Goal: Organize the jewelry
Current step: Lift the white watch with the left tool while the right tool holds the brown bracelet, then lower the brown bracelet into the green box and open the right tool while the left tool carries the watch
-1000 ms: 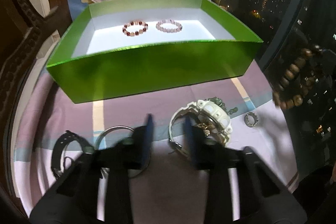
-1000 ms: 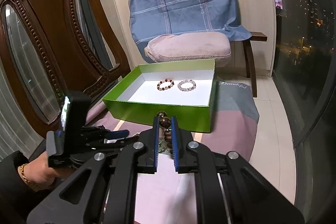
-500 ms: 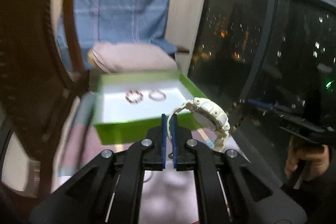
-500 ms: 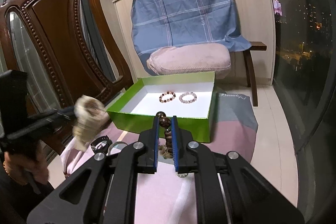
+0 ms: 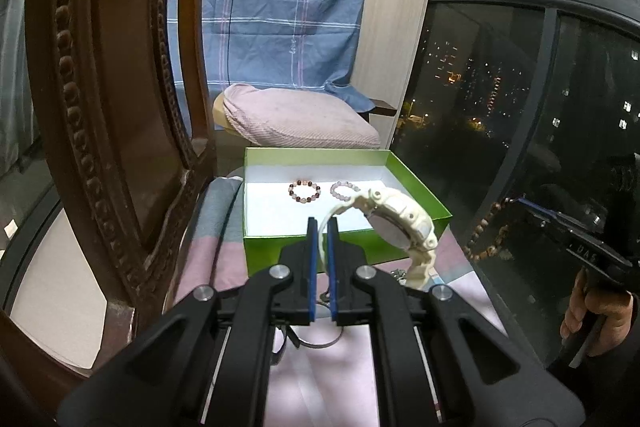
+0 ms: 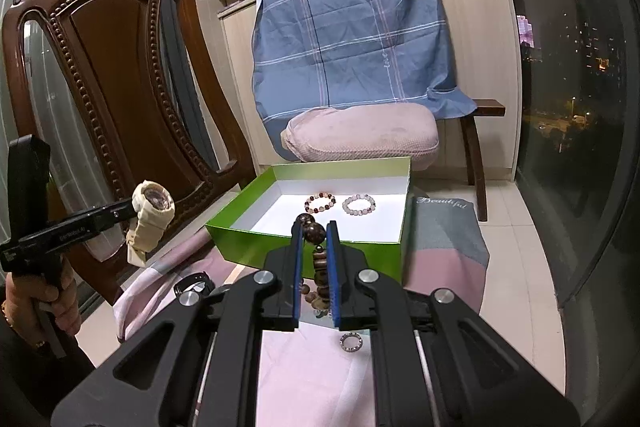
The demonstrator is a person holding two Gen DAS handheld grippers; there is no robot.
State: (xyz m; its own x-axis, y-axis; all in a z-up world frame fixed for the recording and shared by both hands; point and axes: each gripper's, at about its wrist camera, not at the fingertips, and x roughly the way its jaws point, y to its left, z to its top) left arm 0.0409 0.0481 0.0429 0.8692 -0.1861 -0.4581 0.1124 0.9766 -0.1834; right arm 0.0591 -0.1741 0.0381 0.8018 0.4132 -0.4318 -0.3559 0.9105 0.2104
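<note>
Left gripper (image 5: 323,227) pinched onto the strap of a cream wristwatch (image 5: 400,223), watch body hanging off to the right of the fingertips, in the air short of the green box (image 5: 344,247). Inside the box, on the white floor: a mixed-bead bracelet (image 6: 319,202) beside a pale bead bracelet (image 6: 359,205). Right gripper (image 6: 314,227) clamped on a brown wooden-bead bracelet (image 6: 316,251), beads dangling between and below the fingers, above the pink cloth (image 6: 440,275).
</note>
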